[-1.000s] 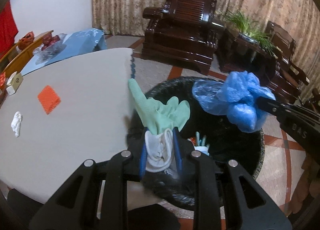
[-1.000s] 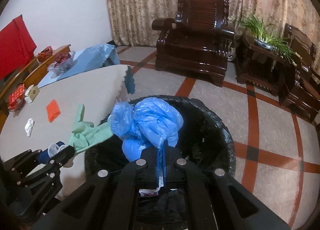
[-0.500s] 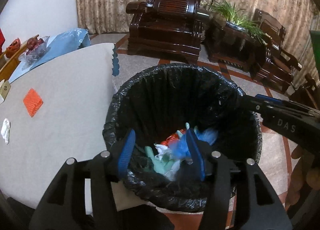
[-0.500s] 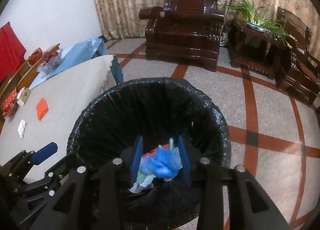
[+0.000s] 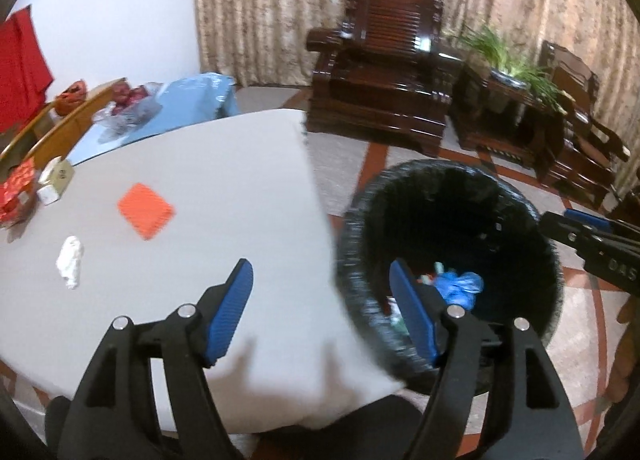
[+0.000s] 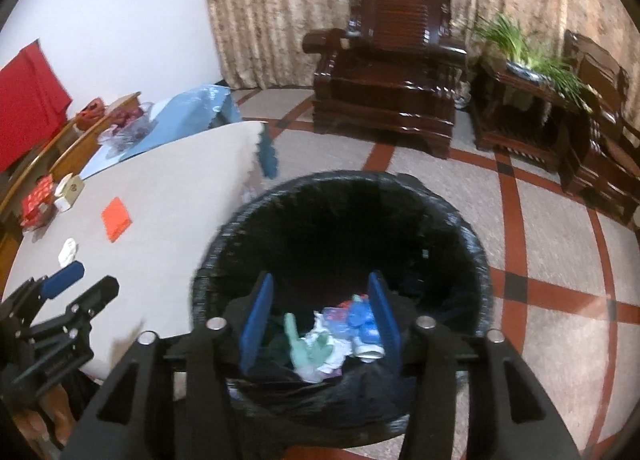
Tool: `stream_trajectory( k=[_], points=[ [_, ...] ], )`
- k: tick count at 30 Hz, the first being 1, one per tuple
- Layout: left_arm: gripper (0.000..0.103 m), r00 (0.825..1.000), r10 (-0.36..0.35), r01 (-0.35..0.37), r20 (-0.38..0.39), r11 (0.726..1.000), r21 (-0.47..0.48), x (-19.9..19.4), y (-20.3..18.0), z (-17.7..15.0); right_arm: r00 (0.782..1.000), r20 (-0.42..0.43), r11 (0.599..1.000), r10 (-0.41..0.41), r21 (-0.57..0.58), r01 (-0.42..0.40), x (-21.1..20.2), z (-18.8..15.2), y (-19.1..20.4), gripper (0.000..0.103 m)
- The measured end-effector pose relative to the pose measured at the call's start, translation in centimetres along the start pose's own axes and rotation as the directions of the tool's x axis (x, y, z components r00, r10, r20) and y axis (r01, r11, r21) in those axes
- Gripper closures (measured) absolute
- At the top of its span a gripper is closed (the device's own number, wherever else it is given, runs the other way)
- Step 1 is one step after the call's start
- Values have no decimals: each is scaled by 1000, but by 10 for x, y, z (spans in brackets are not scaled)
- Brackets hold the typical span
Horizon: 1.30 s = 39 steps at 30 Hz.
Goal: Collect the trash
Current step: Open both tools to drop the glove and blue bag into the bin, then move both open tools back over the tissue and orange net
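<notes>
A black-lined trash bin (image 5: pixel 448 196) (image 6: pixel 344 196) stands on the floor beside a round white table (image 5: pixel 224 188) (image 6: pixel 180 188). Inside it lie a green glove (image 6: pixel 310 350) and crumpled blue plastic (image 5: pixel 460 286) (image 6: pixel 362 320). My left gripper (image 5: pixel 322 276) hangs over the table's edge next to the bin, its jaws opening with nothing between them. My right gripper (image 6: pixel 320 286) is above the bin, jaws opening and empty. On the table lie an orange square (image 5: pixel 146 210) (image 6: pixel 116 218) and a crumpled white tissue (image 5: pixel 70 260) (image 6: pixel 67 252).
At the table's far left sit a small cardboard box (image 5: pixel 56 180) and red packets (image 5: pixel 16 192). A blue cloth (image 5: pixel 192 96) covers furniture behind. Dark wooden armchairs (image 5: pixel 384 64) and a plant stand (image 5: pixel 504 108) line the curtained wall across a tiled floor.
Both grippers let go: the green glove and the blue plastic dropped into the bin. Both sets of jaws widened, and the left gripper swung left from over the bin toward the table.
</notes>
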<state>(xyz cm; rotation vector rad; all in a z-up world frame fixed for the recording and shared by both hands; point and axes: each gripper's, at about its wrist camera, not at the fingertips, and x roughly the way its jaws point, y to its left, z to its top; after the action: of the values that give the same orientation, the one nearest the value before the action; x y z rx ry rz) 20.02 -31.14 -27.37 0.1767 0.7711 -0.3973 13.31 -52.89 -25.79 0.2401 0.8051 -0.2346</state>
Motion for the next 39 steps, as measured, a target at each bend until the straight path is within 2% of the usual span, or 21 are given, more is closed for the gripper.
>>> stream_trajectory(
  k=[2, 4, 10, 21, 28, 39],
  points=[
    [30, 1000, 24, -23, 6, 1000, -14, -6, 18, 0, 1000, 6, 1000, 15, -27, -15, -2, 0, 22, 49],
    [27, 999, 48, -48, 16, 998, -27, -15, 37, -2, 999, 7, 999, 41, -36, -40, -3, -1, 40, 42],
    [20, 991, 132, -129, 35, 989, -71, -36, 104, -8, 996, 8, 989, 94, -116, -93, -1, 3, 106, 33],
    [19, 962, 274, -267, 15, 946, -185, -46, 241, -21, 981, 14, 957, 193, -223, -185, 10, 13, 215, 30],
    [19, 953, 302, -294, 6, 931, -216, -43, 290, -26, 975, -18, 940, 220, -264, -216, 32, 11, 270, 30],
    [19, 957, 289, -284, -23, 922, -262, -12, 343, -38, 971, -37, 912, 234, -339, -233, 84, 14, 334, 30]
  ],
)
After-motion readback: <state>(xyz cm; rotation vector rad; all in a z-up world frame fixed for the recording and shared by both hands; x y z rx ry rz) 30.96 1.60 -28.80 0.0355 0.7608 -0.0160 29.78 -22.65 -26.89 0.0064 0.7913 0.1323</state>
